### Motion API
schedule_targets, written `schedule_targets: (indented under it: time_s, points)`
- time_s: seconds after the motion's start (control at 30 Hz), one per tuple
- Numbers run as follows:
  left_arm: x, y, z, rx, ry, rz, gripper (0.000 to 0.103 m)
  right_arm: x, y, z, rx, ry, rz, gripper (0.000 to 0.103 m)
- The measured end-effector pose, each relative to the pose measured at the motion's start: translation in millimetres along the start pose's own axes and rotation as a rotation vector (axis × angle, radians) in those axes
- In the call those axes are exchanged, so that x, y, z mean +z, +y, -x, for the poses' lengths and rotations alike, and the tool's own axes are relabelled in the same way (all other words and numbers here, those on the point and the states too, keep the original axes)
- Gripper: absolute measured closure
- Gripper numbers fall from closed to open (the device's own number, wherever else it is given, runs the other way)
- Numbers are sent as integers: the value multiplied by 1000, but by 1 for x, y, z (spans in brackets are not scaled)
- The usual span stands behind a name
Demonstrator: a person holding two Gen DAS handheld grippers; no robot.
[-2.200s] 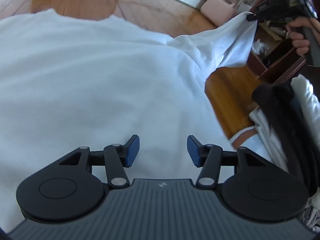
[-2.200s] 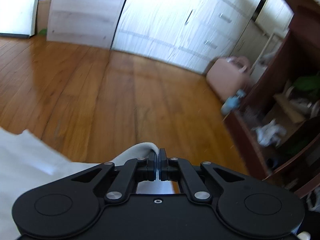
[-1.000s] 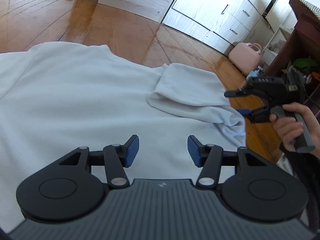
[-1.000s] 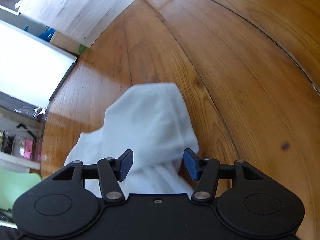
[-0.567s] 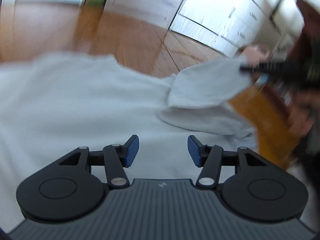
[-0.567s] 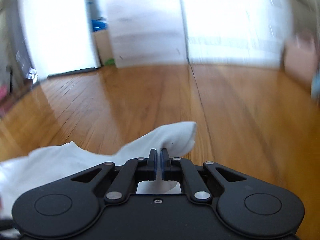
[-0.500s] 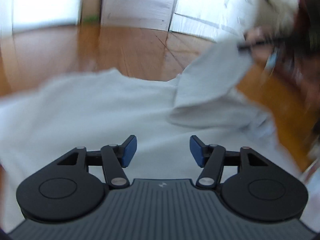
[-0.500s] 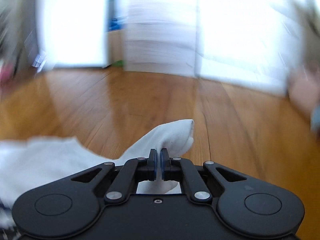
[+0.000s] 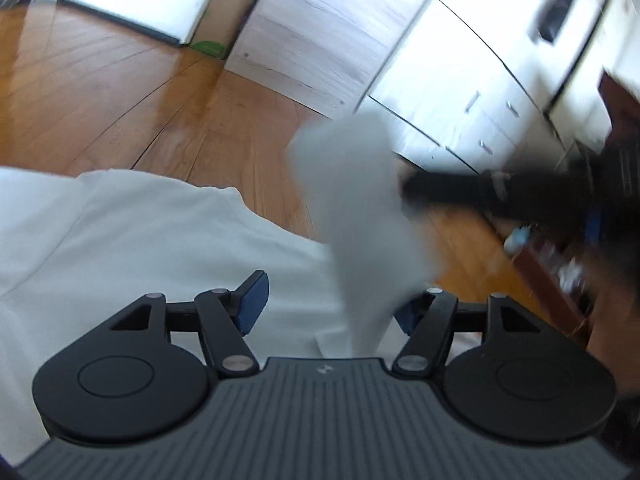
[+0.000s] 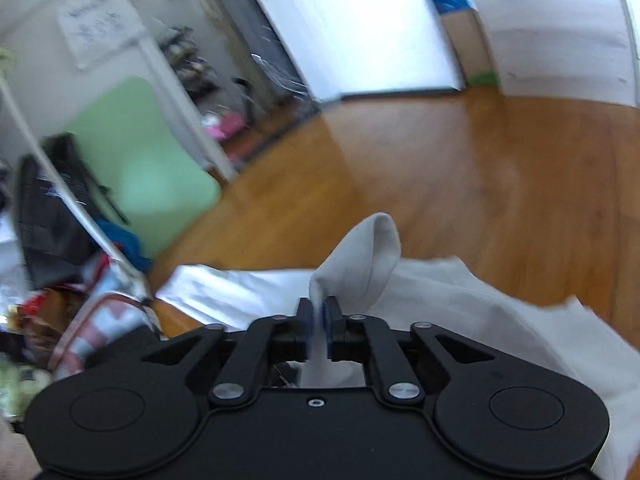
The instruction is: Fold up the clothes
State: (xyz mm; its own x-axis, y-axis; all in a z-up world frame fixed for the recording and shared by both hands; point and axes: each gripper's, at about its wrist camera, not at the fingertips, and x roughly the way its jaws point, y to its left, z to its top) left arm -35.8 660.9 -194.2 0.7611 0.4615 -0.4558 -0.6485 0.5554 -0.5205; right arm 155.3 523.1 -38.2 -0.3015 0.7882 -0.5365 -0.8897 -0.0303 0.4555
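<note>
Two views: right gripper (image 10: 316, 312) pinches sleeve (image 10: 360, 256); left gripper (image 9: 328, 308) agape over shirt (image 9: 140, 232).

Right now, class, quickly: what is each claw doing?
Left claw: open, holding nothing.
Right claw: shut on the white garment, a fold of it lifted.

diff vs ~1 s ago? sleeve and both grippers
The right gripper, open over the folded sleeve a second ago, has shut on the sleeve and lifted it off the white shirt; the sleeve now hangs raised in front of the left gripper. The left gripper stayed open and empty over the shirt body, which still lies spread on the wooden floor.
</note>
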Motion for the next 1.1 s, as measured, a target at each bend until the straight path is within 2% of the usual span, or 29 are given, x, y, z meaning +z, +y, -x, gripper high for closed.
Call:
schedule_targets:
  time_s: [0.07,0.1,0.17,0.23,0.33,0.47,0.53,0.6,0.67,0.7,0.73,0.77,0.83,0.87,0.93,0.97,1.0,1.07,1.1]
  points:
    - [-2,15,-2,58,3,57,42,-20,-19,7,-88,4,-63,59]
    - [-4,25,-3,96,10,87,43,-32,-29,13,-179,12,-74,59]
    - [-7,45,-7,136,38,144,64,-57,-50,26,-360,26,-94,59]
    - [-10,62,-11,142,75,210,64,-85,-61,42,-533,44,-61,59]
    - [-13,79,-17,119,108,327,60,-121,-70,61,-663,89,-21,59]
    - [-5,84,-20,66,85,409,41,-141,-77,66,-762,119,23,56]
    - [-1,88,-28,72,70,416,37,-138,-76,66,-798,95,49,55]
    - [5,92,-40,89,72,413,38,-126,-76,64,-781,49,53,52]
    - [14,91,-52,70,58,392,43,-110,-78,55,-732,33,71,49]
    - [19,87,-58,53,62,371,45,-103,-79,50,-721,36,93,44]
    - [24,82,-56,17,50,345,62,-97,-81,43,-711,53,116,40]
    - [28,74,-45,-41,20,314,102,-93,-84,35,-703,90,140,35]
    - [36,58,-21,-157,-40,252,102,-91,-94,17,-718,160,199,36]
    - [41,51,-9,-215,-70,220,102,-94,-96,11,-737,165,235,37]
    - [49,35,15,-330,-130,156,102,-99,-92,15,-728,92,294,59]
    - [53,27,27,-388,-160,124,102,-100,-87,20,-741,37,299,81]
    - [57,20,39,-445,-190,92,102,-101,-82,26,-778,-14,288,100]
    - [66,4,63,-559,-250,26,102,-105,-70,39,-852,-108,273,99]
    - [64,1,77,-599,-255,5,102,-109,-62,45,-864,-132,284,99]
